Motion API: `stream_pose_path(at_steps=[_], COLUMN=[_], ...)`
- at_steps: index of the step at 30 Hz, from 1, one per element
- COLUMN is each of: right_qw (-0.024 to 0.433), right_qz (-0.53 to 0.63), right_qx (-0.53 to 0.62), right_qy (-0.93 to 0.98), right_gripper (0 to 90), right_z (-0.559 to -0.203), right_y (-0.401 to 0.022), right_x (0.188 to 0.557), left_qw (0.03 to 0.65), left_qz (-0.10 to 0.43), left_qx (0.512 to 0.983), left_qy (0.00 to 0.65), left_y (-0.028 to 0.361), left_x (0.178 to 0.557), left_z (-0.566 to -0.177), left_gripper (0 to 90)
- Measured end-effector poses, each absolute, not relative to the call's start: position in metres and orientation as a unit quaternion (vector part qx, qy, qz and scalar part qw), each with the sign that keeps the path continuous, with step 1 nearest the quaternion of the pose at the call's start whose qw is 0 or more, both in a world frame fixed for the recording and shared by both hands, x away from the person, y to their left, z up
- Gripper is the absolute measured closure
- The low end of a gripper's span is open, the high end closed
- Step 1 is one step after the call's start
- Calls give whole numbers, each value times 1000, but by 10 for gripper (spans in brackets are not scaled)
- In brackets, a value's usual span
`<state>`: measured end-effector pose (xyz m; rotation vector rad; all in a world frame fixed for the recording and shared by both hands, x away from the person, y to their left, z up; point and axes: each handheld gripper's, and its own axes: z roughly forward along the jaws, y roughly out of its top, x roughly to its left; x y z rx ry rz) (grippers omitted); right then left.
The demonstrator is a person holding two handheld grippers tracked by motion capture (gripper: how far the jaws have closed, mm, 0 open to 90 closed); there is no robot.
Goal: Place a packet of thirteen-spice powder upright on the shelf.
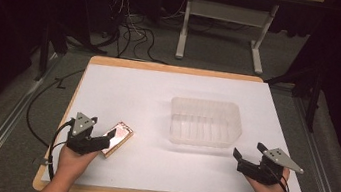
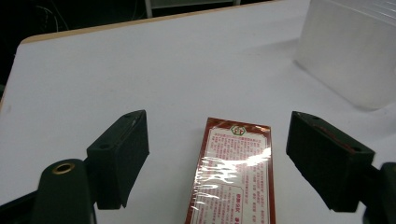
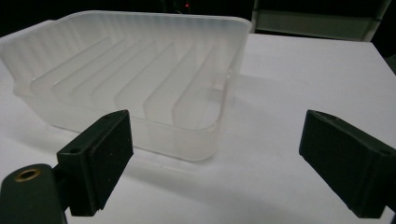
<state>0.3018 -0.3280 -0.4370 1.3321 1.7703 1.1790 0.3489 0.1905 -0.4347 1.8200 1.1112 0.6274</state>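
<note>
The left gripper (image 2: 217, 158) is seen released in the left gripper view, its jaws standing clear on either side of a cellophane-wrapped red-and-white box (image 2: 233, 177); the box's near end is cut off by the bottom edge, and its print is too small to be read. In the high view the box lies at lower left on the white table (image 1: 158, 94). The right gripper (image 3: 217, 163) is likewise spread wide and empty, and a translucent ribbed plastic container (image 3: 135, 74) is seen beyond it at upper left.
</note>
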Motion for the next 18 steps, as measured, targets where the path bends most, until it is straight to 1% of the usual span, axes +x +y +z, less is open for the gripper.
stream_pose_path(at_steps=[10, 18], right_qw=[314, 306], right_qz=[448, 445], right_qx=[497, 500], right_qy=[674, 677], right_gripper=[85, 82], right_z=[-433, -436], right_y=[-323, -322], right_x=[297, 299], left_qw=[448, 448], left_qz=[241, 232], left_qx=[742, 743], left_qy=[437, 440], left_y=[187, 188], left_x=[348, 350], left_z=[-435, -436], left_gripper=[186, 157])
